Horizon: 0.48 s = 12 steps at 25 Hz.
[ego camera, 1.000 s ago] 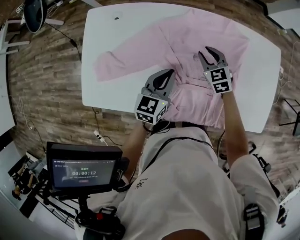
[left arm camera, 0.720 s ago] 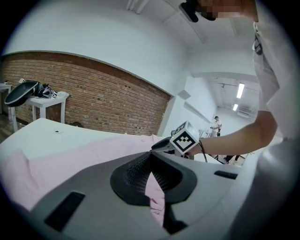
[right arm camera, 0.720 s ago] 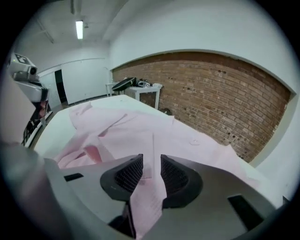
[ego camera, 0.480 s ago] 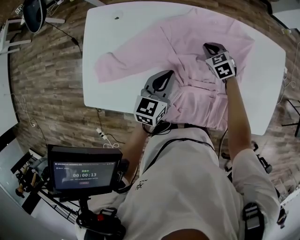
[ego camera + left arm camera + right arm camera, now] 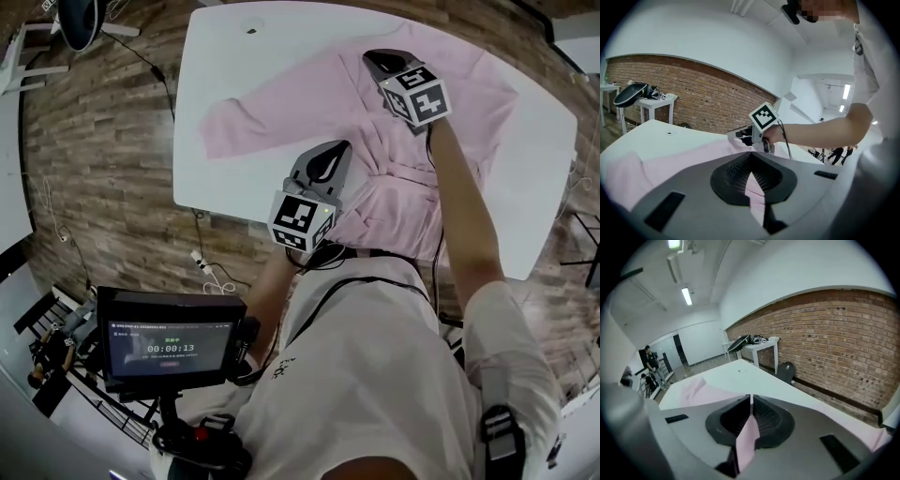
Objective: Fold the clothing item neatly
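Head view: left gripper, by table edge, and just-closed right gripper pinch shirt.

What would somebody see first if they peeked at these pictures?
A big pink shirt spread over a white table fills the top of the head view and grabs the eye. Two grey grippers pinch it: the left gripper holds the shirt's near part, and the right gripper, whose jaws have just been closing, holds it near the far edge. A small screen showing a timer glows at the lower left.
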### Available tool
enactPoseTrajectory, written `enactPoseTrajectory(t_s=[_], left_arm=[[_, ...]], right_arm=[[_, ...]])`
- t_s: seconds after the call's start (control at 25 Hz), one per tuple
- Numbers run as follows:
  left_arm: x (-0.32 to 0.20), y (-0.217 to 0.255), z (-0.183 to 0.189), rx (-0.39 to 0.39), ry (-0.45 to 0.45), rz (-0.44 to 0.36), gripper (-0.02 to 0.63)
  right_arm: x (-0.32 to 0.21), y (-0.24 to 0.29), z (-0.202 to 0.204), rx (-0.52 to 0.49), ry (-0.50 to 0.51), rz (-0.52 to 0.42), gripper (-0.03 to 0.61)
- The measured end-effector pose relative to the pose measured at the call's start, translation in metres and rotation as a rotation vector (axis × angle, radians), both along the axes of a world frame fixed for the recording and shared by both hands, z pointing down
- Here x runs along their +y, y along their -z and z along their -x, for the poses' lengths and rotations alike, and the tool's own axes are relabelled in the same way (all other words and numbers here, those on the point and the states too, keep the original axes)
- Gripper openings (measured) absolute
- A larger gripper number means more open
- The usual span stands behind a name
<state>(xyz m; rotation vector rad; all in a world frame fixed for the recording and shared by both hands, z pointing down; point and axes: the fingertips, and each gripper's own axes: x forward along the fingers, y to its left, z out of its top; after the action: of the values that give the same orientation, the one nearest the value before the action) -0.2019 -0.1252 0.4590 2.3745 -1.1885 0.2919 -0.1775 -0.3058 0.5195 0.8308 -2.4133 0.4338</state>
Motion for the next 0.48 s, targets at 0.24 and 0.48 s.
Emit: enactPoseTrajectory(t_s=[0.24,0.48], left_arm=[[0.002,0.000,0.013,0.006,0.011,0.012,0.002],[-0.012,-0.016,-0.020,-0.001,-0.060,0.007,0.002]], right_arm=[[0.005,0.024,0.017,-0.171,0.005,0.072,0.121],[0.031,0.022,-0.108,-0.200,-0.224,0.087,0.121]])
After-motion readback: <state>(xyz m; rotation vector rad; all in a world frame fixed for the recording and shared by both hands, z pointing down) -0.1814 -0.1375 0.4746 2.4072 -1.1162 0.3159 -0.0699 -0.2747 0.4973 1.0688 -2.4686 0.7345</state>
